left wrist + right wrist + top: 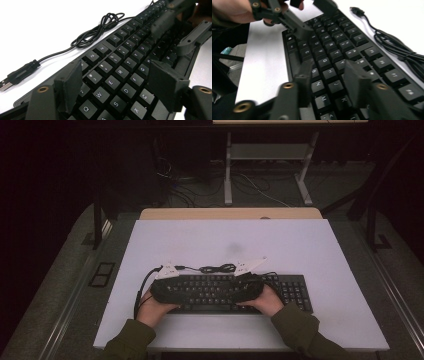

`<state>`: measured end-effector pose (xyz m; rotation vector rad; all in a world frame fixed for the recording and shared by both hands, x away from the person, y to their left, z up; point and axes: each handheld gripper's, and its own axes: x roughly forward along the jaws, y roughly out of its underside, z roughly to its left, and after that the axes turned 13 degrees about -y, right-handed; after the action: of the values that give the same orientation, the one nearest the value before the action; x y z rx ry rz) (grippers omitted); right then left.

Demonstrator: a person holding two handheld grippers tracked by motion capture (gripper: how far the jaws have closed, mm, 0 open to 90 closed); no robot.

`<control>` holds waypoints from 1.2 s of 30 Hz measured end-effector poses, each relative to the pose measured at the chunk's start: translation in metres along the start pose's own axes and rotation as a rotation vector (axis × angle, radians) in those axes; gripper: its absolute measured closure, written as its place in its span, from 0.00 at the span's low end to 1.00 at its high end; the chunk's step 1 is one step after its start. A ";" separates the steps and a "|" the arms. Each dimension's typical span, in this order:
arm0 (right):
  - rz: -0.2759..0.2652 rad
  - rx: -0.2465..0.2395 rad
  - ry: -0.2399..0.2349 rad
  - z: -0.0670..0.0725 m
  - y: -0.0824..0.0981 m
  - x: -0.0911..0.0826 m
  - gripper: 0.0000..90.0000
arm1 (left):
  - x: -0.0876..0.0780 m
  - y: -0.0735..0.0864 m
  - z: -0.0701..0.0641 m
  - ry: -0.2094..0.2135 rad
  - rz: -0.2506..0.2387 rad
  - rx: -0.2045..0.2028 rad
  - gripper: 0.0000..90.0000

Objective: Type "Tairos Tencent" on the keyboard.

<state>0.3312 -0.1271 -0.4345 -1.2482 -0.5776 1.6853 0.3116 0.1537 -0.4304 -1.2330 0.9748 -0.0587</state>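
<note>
White table (200, 245) carries the keyboard (220, 292) near its front edge — both grippers hover over it, left gripper (117, 82) and right gripper (328, 82) fingers parted, holding nothing. Better to lower squarely — pressing one key at a time.

This is looking like a lab or a test room in an office building. A plain white table top (230, 245) is sitting on a wooden desk (230, 213), with lots of bare room around it. Grey carpet (65, 270) is covering the floor. Behind the desk, loose wires (200, 187) are lying on the floor near the white metal legs of another desk (228, 175). A black computer keyboard (225, 292) with its cable (217, 268) is lying on the white top. The far side of the room is staying dark, like a place set up for filming.
</note>
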 end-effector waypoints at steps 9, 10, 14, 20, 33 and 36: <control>-0.038 0.016 0.053 -0.007 0.002 -0.006 0.39 | -0.002 -0.001 -0.004 0.017 0.010 0.020 0.41; -0.043 0.015 0.058 -0.008 0.002 -0.007 0.38 | -0.003 -0.001 -0.005 0.019 0.010 0.019 0.43; -0.060 0.019 0.082 -0.010 0.002 -0.011 0.34 | -0.004 -0.001 -0.006 0.042 0.011 0.021 0.53; -0.074 0.017 0.108 -0.014 0.004 -0.014 0.31 | -0.005 -0.002 -0.009 0.072 0.016 0.026 0.69; -0.081 0.025 0.125 -0.018 0.006 -0.017 0.28 | -0.002 -0.002 -0.015 0.149 0.054 0.060 0.99; -0.083 0.024 0.130 -0.018 0.006 -0.017 0.28 | -0.001 -0.001 -0.016 0.157 0.063 0.063 0.99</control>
<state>0.3465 -0.1477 -0.4380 -1.2887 -0.5226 1.5266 0.3009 0.1422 -0.4287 -1.1514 1.1388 -0.1376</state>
